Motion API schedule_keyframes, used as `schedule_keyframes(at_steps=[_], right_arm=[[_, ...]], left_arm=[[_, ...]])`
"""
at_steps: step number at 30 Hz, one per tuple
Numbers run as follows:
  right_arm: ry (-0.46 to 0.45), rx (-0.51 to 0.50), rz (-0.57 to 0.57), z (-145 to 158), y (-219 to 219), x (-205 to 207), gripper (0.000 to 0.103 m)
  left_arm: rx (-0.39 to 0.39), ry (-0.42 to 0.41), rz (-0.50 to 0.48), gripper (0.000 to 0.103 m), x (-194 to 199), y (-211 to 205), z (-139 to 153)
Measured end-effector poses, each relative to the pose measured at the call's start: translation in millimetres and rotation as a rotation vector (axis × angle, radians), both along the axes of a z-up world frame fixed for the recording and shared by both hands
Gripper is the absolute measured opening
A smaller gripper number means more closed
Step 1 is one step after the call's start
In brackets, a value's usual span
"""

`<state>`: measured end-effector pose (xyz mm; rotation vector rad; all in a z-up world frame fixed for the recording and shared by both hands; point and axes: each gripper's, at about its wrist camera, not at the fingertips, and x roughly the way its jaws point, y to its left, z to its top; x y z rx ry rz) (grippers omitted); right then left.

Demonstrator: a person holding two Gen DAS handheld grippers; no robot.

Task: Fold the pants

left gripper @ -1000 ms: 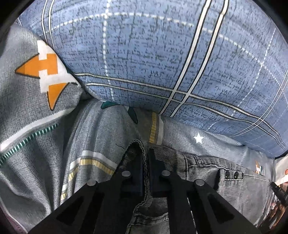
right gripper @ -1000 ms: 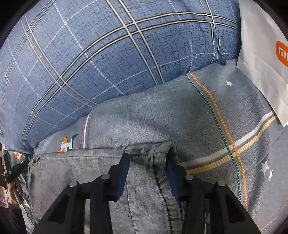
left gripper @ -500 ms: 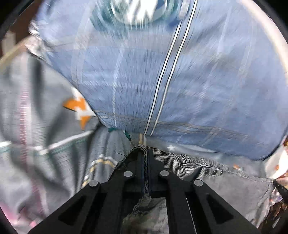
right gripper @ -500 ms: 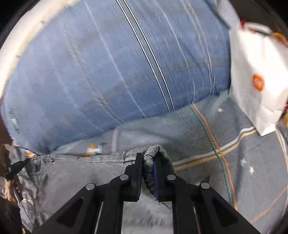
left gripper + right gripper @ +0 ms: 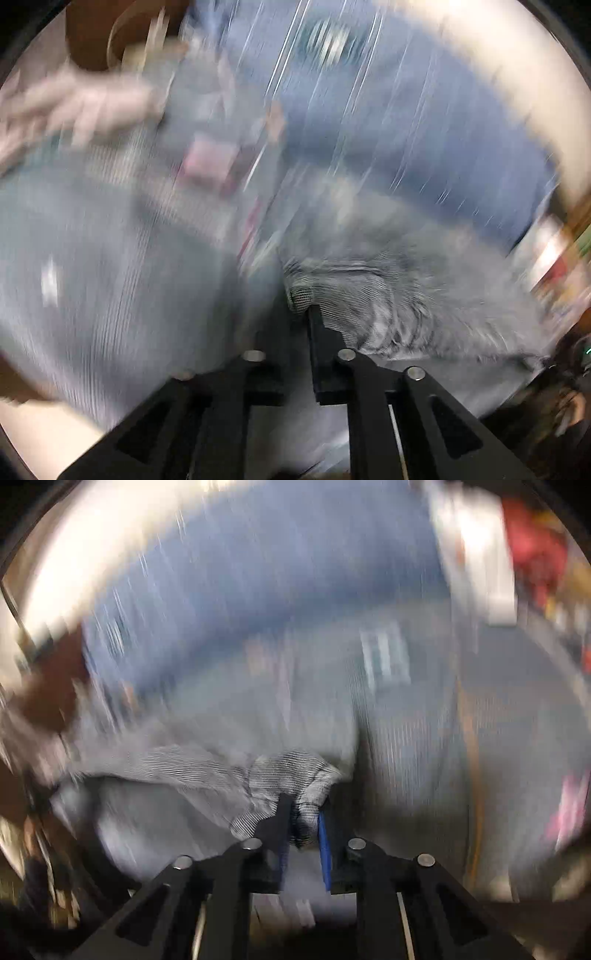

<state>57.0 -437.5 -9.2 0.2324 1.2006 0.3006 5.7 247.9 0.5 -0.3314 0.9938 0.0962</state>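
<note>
Between both claws, grey pants (image 5: 388, 302) hang bunched over the bed (image 5: 110, 277). Left claw (image 5: 295, 317) pinches fabric at 12 o'clock (heavy blur). Right claw (image 5: 301, 819) clamps a fold; blue pillow (image 5: 258, 590) beyond at 12.

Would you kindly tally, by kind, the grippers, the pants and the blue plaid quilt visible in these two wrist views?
Grippers: 2, left gripper and right gripper, each clamped on the fabric
Grey pants: 1
Blue plaid quilt: 1
Total: 4
</note>
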Motion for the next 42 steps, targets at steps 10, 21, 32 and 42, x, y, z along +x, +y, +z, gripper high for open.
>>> schedule_keyframes(at_steps=[10,21,32,42], right_arm=[[-0.158,0.204,-0.241,47.5,-44.3,12.6,0.071],[-0.046,-0.058,-0.081,27.6,20.2,95.9,0.011],[-0.004,-0.224,-0.151,-3.1,9.0,103.4,0.04],[-0.243,-0.002,0.331,95.5,163.5,85.5,0.05]], left_arm=[[0.145,-0.199,0.022,0.069,-1.3,-43.8,58.5],[0.204,0.058,0.018,0.071,62.4,-76.8,-40.9],[0.219,0.031,0.051,0.078,69.5,-63.8,-38.8],[0.338,-0.119,0.016,0.078,49.8,-94.6,-1.5]])
